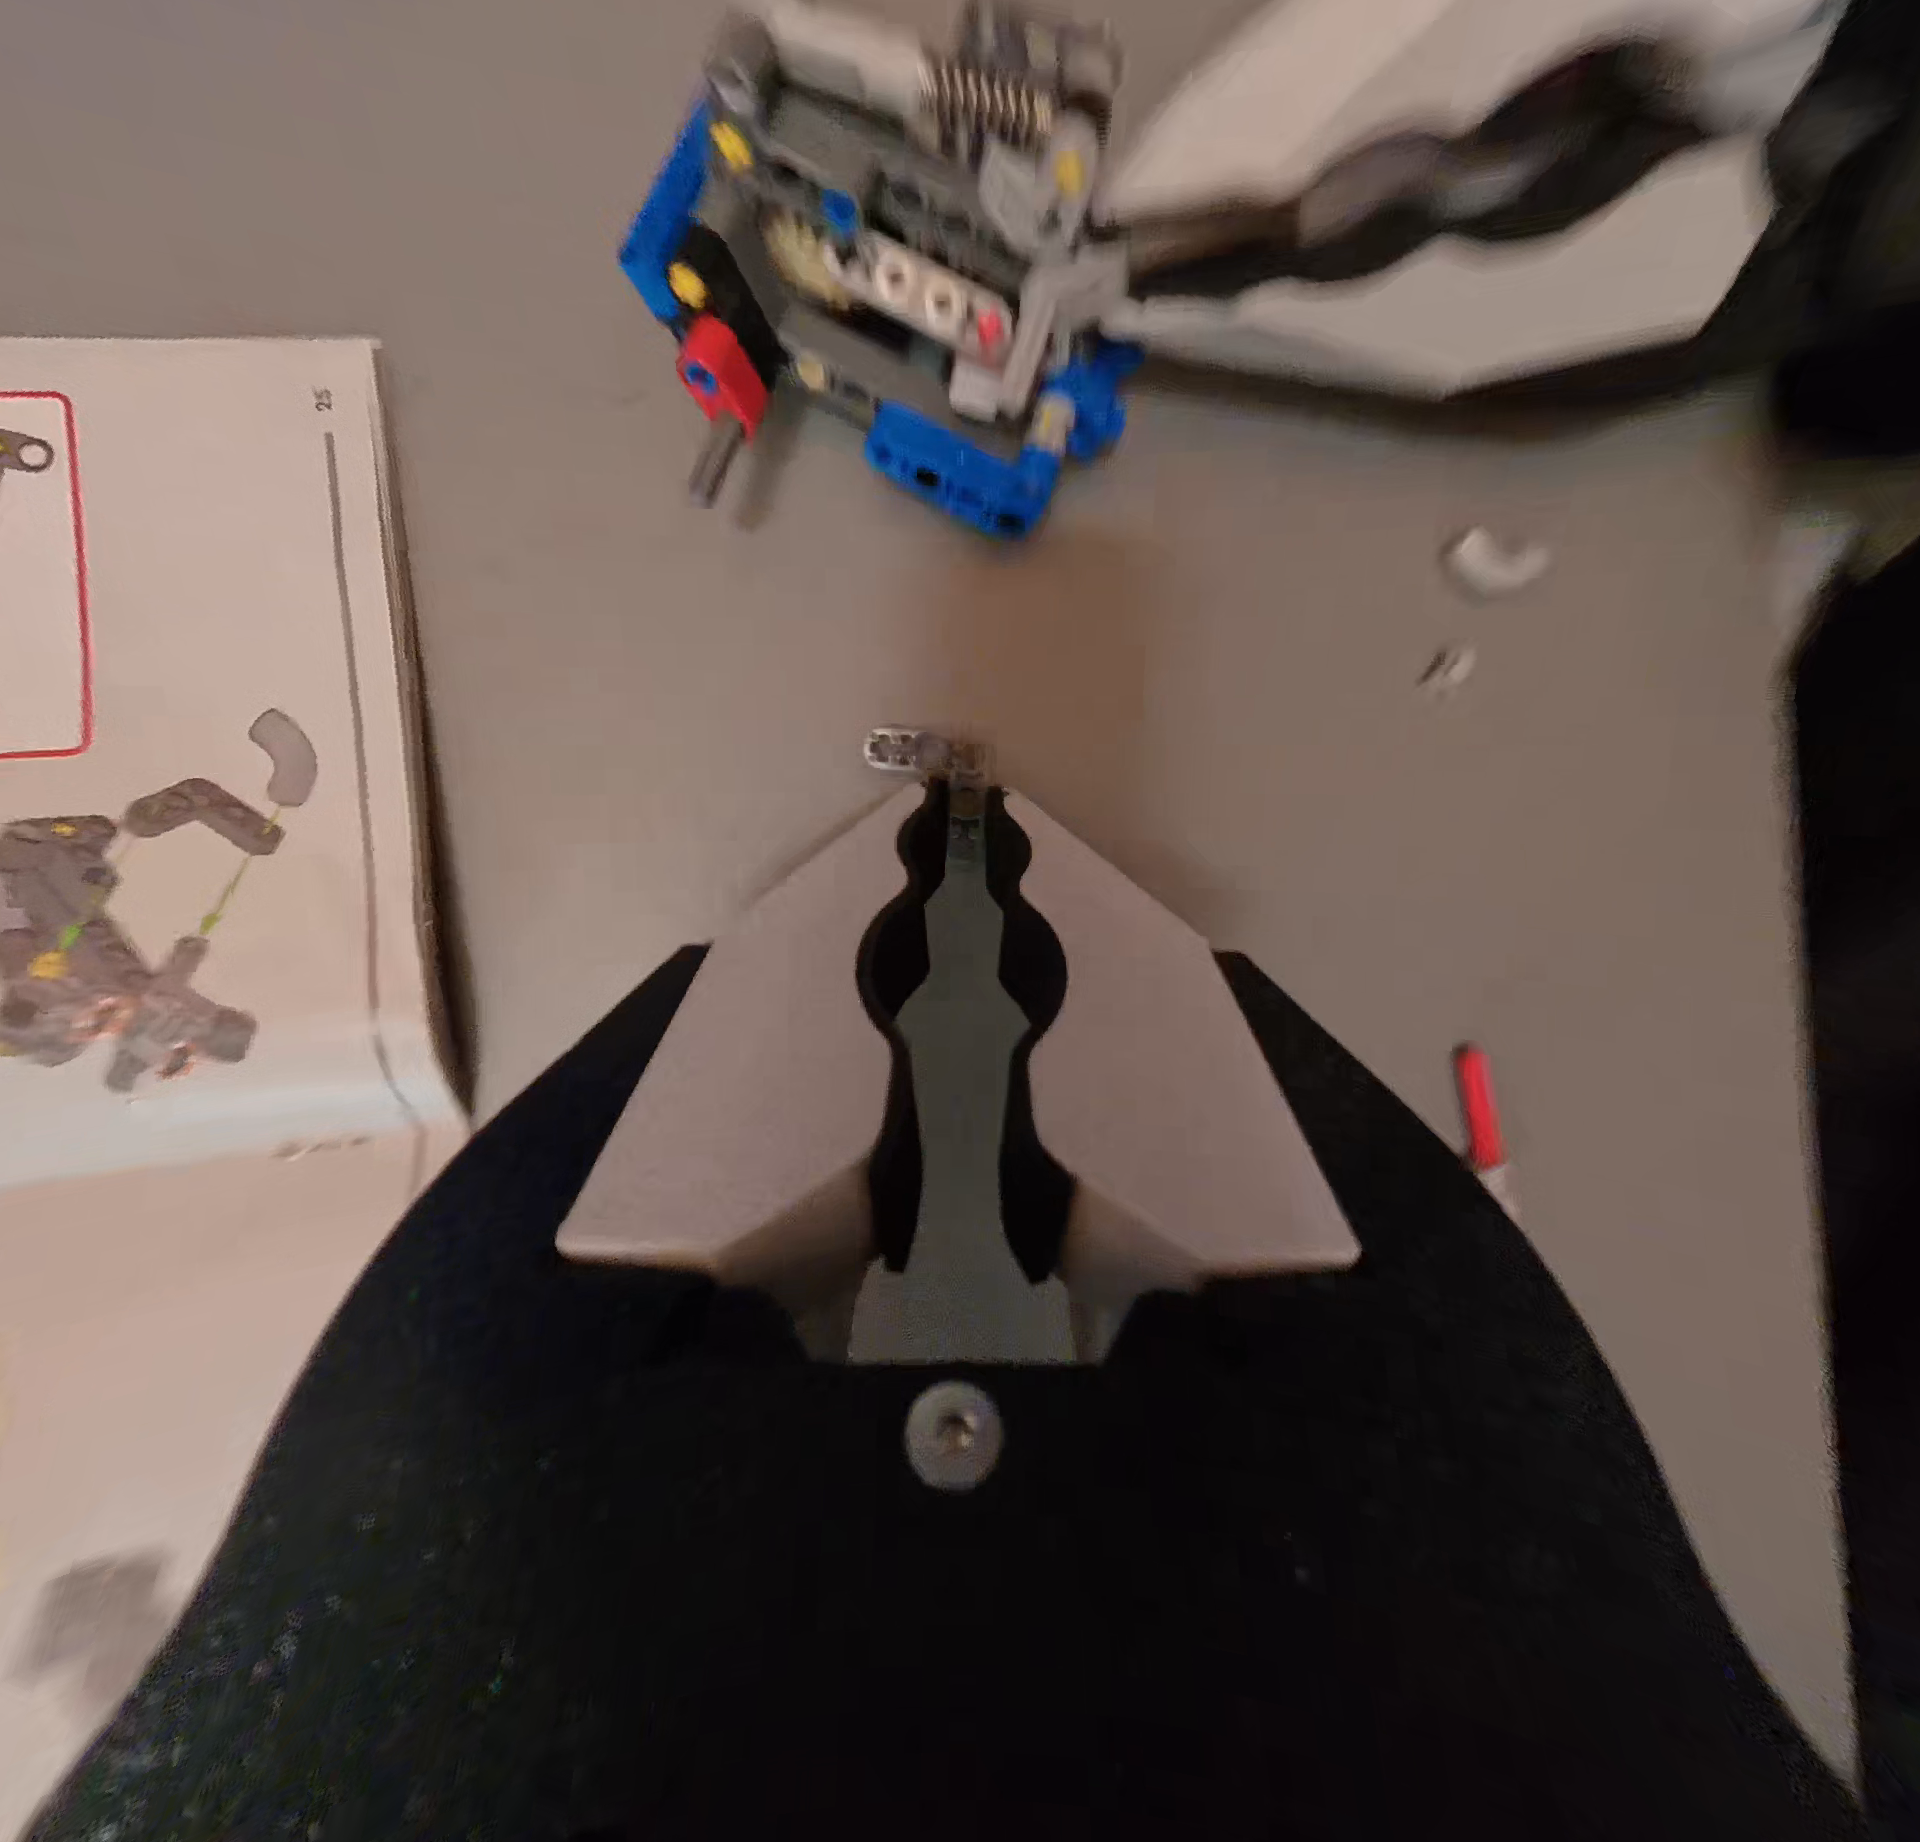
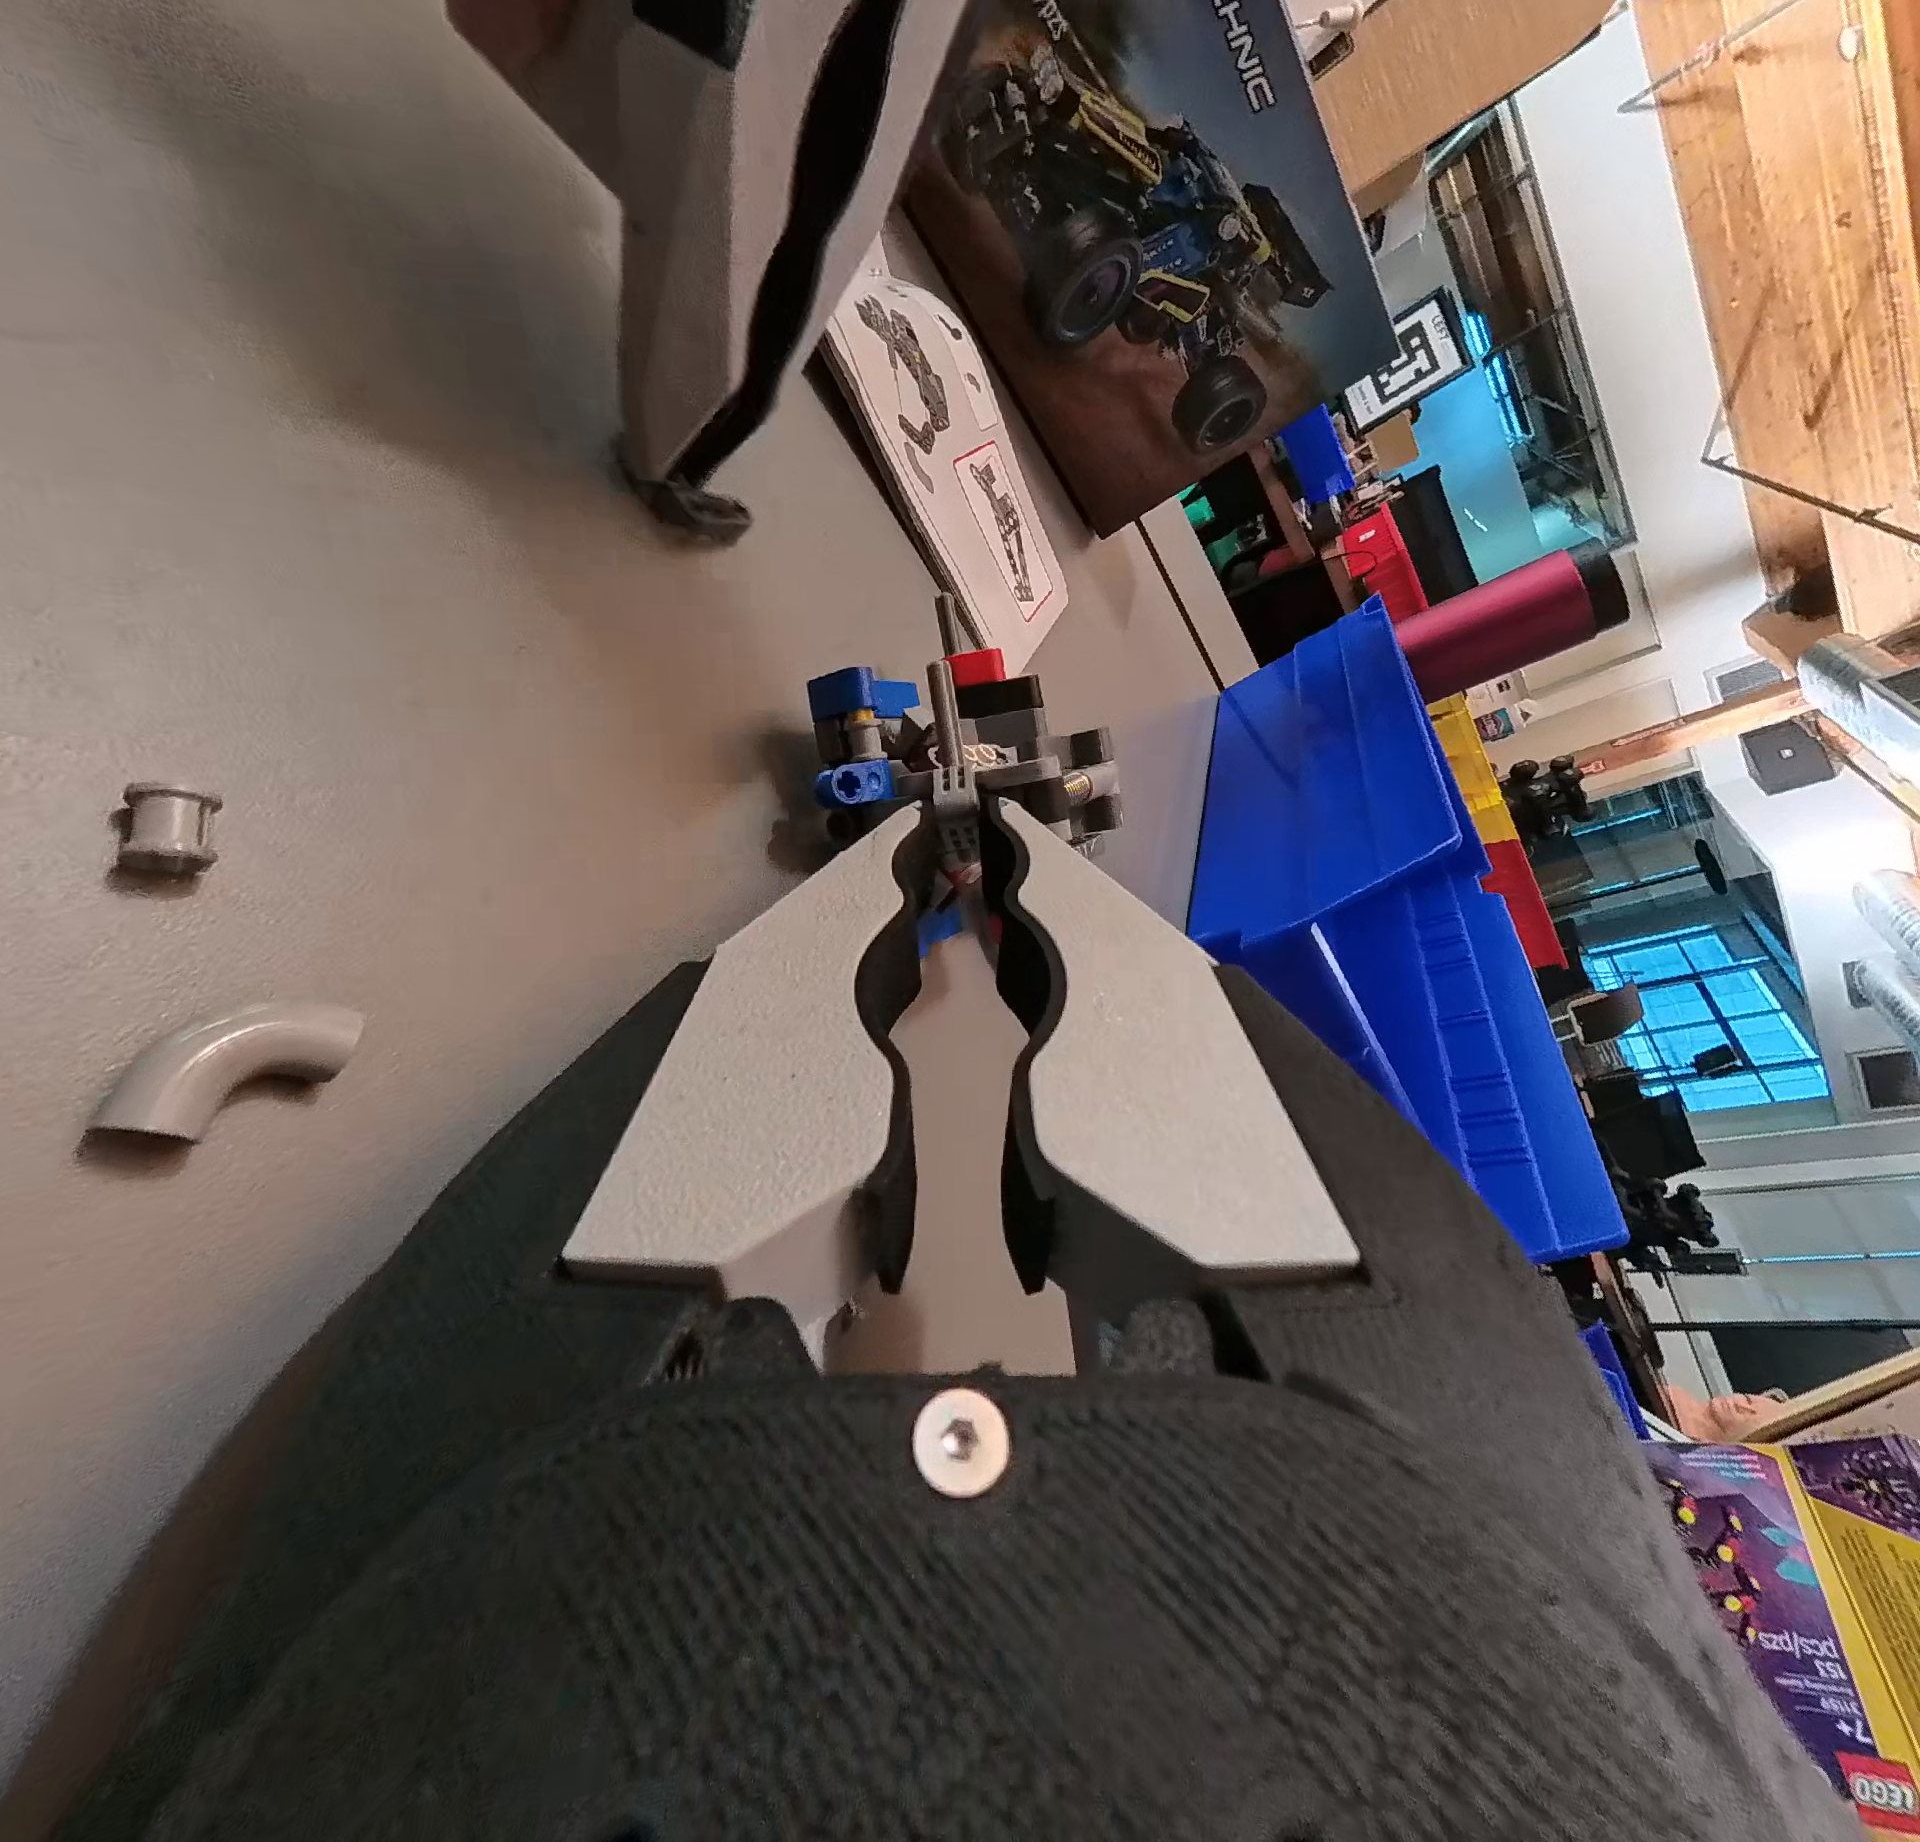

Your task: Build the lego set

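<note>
The left gripper (image 1: 962, 790) pinched a small light grey beam piece (image 1: 914, 750) at its tips, the piece sticking out sideways to the left above the grey table (image 1: 312, 130). Beyond it stood one brick model (image 1: 883, 265) of grey, blue, red and black parts. The right gripper (image 2: 961, 805) was clamped on a grey part at that model's edge. Only the left wrist view showed a red axle (image 1: 1477, 1106) well right of the model. Only the right wrist view showed the blue bin (image 2: 1403, 909) beside the model and a printed box (image 2: 1143, 234) behind it. Two loose grey parts lay near the model: a curved tube (image 2: 223, 1070) and a bush (image 2: 166, 828). One instruction booklet (image 1: 187, 753) lay left of the model, with bare table between them.
</note>
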`<state>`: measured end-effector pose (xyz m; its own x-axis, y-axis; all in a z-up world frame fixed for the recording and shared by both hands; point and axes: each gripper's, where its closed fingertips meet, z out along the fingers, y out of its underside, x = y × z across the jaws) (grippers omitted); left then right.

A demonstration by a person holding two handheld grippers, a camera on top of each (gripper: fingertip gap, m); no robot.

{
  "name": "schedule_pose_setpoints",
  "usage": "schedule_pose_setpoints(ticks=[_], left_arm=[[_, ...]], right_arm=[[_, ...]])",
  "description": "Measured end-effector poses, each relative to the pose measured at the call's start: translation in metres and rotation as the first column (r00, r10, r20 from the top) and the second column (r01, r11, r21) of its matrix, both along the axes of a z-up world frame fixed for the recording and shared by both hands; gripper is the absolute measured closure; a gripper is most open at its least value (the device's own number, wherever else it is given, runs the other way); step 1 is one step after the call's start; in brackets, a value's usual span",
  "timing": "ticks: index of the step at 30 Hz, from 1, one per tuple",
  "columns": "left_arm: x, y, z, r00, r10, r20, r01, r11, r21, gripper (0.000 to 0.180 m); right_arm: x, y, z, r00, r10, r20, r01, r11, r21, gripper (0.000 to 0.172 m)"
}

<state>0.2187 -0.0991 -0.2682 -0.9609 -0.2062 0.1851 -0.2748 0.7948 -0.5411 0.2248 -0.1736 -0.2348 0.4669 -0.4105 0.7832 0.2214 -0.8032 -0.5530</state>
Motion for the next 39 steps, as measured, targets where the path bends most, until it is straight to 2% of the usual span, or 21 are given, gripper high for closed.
schedule_pose_setpoints(ticks=[2, 4, 9, 11, 15, 20, 28, 32, 34, 37, 39], left_arm=[[0.002, -0.017, 0.015, 0.992, 0.065, -0.107, -0.087, 0.973, -0.215, 0.177], [0.007, -0.032, 0.03, 0.982, 0.089, -0.164, -0.145, 0.916, -0.375, 0.176], [0.01, -0.055, 0.038, 0.985, 0.052, -0.167, -0.13, 0.856, -0.501, 0.176], [0.012, -0.063, 0.045, 0.992, 0.027, -0.124, -0.09, 0.837, -0.54, 0.177], [0.014, -0.071, 0.046, 0.992, -0.02, -0.123, -0.052, 0.834, -0.55, 0.177], [0.019, -0.073, 0.046, 0.983, -0.012, -0.181, -0.091, 0.831, -0.549, 0.176], [0.025, -0.085, 0.064, 0.921, -0.064, -0.384, -0.219, 0.729, -0.648, 0.176], [0.028, -0.089, 0.07, 0.86, -0.094, -0.502, -0.314, 0.677, -0.665, 0.176], [0.028, -0.092, 0.069, 0.825, -0.106, -0.555, -0.352, 0.671, -0.652, 0.176], [0.03, -0.092, 0.075, 0.816, -0.124, -0.564, -0.373, 0.632, -0.679, 0.177], [0.029, -0.092, 0.076, 0.816, -0.136, -0.562, -0.366, 0.631, -0.684, 0.177]], right_arm=[[0.001, -0.001, 0.0, 1.0, -0.01, 0.002, 0.01, 1.0, -0.002, 0.166], [0.002, -0.004, 0.0, 1.0, -0.027, -0.004, 0.028, 1.0, 0.003, 0.166], [0.003, -0.006, 0.0, 0.999, -0.033, -0.016, 0.033, 0.999, 0.014, 0.166], [0.003, -0.007, 0.0, 0.999, -0.034, -0.015, 0.034, 0.999, 0.014, 0.166], [0.003, -0.009, 0.0, 0.999, -0.032, -0.022, 0.032, 0.999, 0.021, 0.166], [0.006, -0.016, 0.002, 0.997, -0.067, -0.043, 0.069, 0.996, 0.051, 0.166], [0.009, -0.026, 0.016, 0.994, -0.108, -0.032, 0.112, 0.981, 0.157, 0.167], [0.009, -0.027, 0.021, 0.994, -0.113, -0.012, 0.113, 0.977, 0.181, 0.167], [0.009, -0.03, 0.026, 0.993, -0.118, -0.003, 0.116, 0.97, 0.216, 0.167], [0.008, -0.03, 0.029, 0.993, -0.114, 0.004, 0.11, 0.966, 0.232, 0.167], [0.007, -0.029, 0.03, 0.994, -0.112, 0.011, 0.107, 0.966, 0.235, 0.167]])
